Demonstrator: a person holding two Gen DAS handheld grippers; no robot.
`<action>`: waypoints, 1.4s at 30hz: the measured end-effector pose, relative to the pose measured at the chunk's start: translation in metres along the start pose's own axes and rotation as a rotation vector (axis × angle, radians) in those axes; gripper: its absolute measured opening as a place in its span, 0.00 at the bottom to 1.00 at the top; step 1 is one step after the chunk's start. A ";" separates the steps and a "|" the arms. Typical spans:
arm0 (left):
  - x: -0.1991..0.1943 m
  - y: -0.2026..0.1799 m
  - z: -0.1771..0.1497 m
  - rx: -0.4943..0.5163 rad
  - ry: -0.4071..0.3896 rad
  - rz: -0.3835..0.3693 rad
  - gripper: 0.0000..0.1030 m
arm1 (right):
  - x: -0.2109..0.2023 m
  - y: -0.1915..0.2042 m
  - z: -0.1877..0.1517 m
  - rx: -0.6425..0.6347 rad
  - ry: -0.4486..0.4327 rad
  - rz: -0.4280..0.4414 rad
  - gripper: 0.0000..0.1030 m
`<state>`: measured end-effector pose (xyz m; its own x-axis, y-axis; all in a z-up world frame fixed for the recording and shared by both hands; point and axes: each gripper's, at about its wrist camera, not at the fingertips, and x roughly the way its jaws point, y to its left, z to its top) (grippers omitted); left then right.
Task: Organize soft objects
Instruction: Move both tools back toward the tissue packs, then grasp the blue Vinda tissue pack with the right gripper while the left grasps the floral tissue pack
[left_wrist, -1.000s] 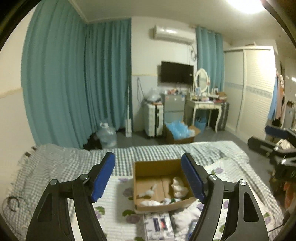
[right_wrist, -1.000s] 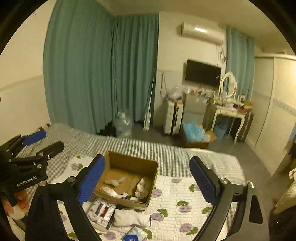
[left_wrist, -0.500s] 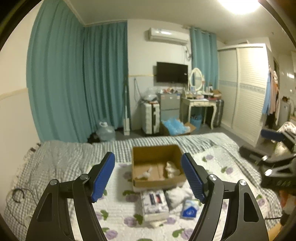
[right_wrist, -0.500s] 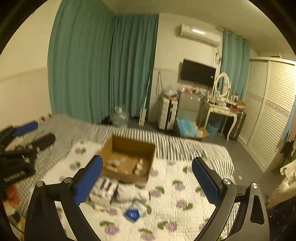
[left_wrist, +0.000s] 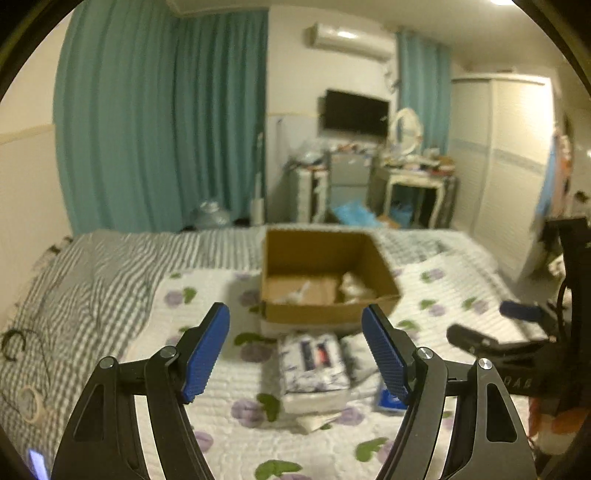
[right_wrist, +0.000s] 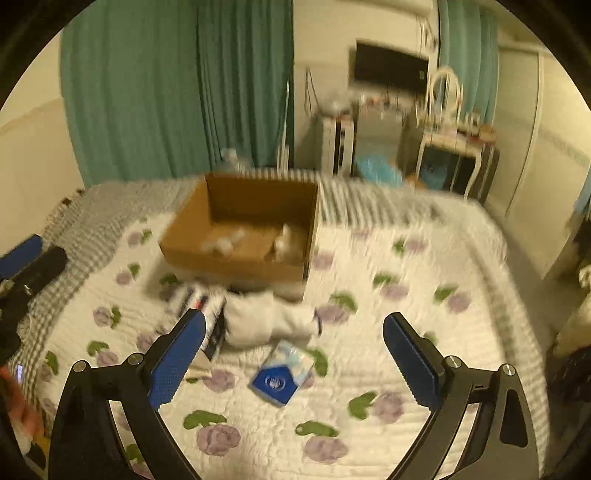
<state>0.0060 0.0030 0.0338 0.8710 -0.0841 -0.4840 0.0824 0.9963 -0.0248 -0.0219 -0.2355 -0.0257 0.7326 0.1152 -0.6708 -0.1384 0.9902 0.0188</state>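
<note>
Now both sets of fingers are standing wide open and holding nothing. The left gripper (left_wrist: 295, 352) is hanging over the flowery white quilt (left_wrist: 221, 376), and it has been coming down closer to the things than it was a second ago. The right gripper (right_wrist: 293, 356) has been dropping lower too, and both pictures are blurry, so I think they are moving fast.

Just past the left fingers, a wrapped pack with printing on it (left_wrist: 314, 363) is lying on the quilt, touching the near side of the cardboard box (left_wrist: 325, 314). Beside the pack, a soft white cloth (right_wrist: 269, 319) is lying against the same side of the box. A small blue packet (right_wrist: 280, 374) is sitting a bit nearer to the right gripper, apart from the box.

Some white soft things (right_wrist: 288, 240) are already sitting inside the box. So the job looks partly done, and I think the grippers are getting ready to pick up the next soft thing, maybe the white cloth.
</note>
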 end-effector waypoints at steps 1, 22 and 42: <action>0.011 0.000 -0.006 -0.004 0.026 -0.001 0.73 | 0.012 0.000 -0.005 0.004 0.021 -0.009 0.95; 0.120 -0.005 -0.078 -0.037 0.346 -0.063 0.73 | 0.163 0.000 -0.075 0.088 0.335 -0.007 0.62; 0.151 -0.021 -0.089 0.003 0.410 -0.101 0.75 | 0.131 -0.020 -0.049 0.129 0.231 0.033 0.59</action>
<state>0.0931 -0.0293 -0.1165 0.5934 -0.1669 -0.7874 0.1599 0.9832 -0.0878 0.0436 -0.2438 -0.1504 0.5553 0.1412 -0.8196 -0.0631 0.9898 0.1278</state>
